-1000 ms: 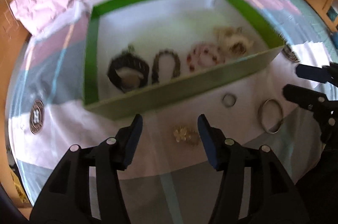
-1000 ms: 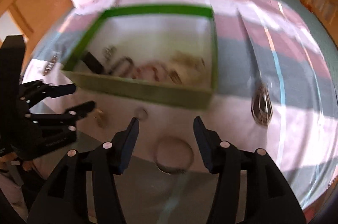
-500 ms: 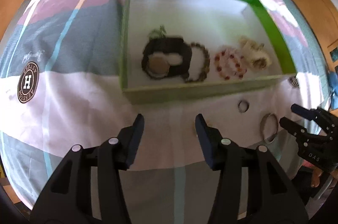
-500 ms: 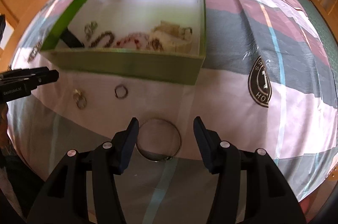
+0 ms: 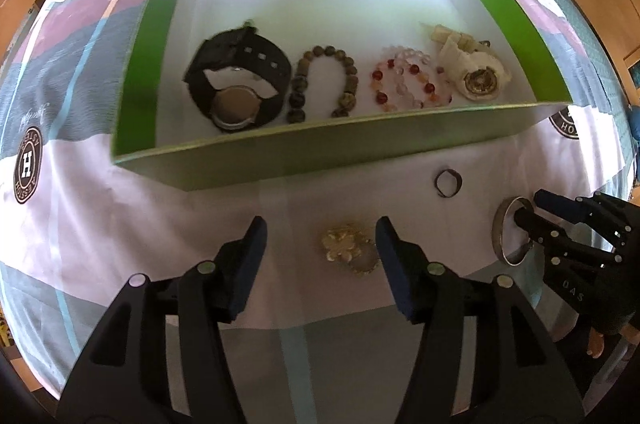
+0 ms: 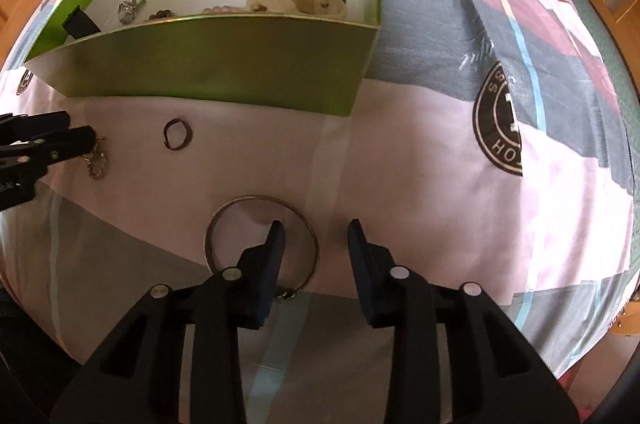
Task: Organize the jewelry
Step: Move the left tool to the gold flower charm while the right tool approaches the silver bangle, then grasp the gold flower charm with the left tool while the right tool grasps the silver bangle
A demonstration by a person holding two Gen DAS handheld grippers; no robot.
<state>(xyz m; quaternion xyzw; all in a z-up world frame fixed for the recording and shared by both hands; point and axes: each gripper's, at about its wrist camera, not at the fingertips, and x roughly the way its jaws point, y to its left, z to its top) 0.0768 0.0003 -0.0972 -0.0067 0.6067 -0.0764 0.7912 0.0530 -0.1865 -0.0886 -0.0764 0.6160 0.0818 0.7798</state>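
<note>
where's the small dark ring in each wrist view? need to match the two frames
Left wrist: the small dark ring lies on the bedsheet right of centre, just outside the green box's near wall, up and left of the silver bangle.
Right wrist: the same ring sits left of centre, below the box wall, up and left of the bangle.
Shared landmark: the green box.

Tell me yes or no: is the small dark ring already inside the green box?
No, the small dark ring lies on the bedsheet in front of the green box, outside its near wall.
</note>
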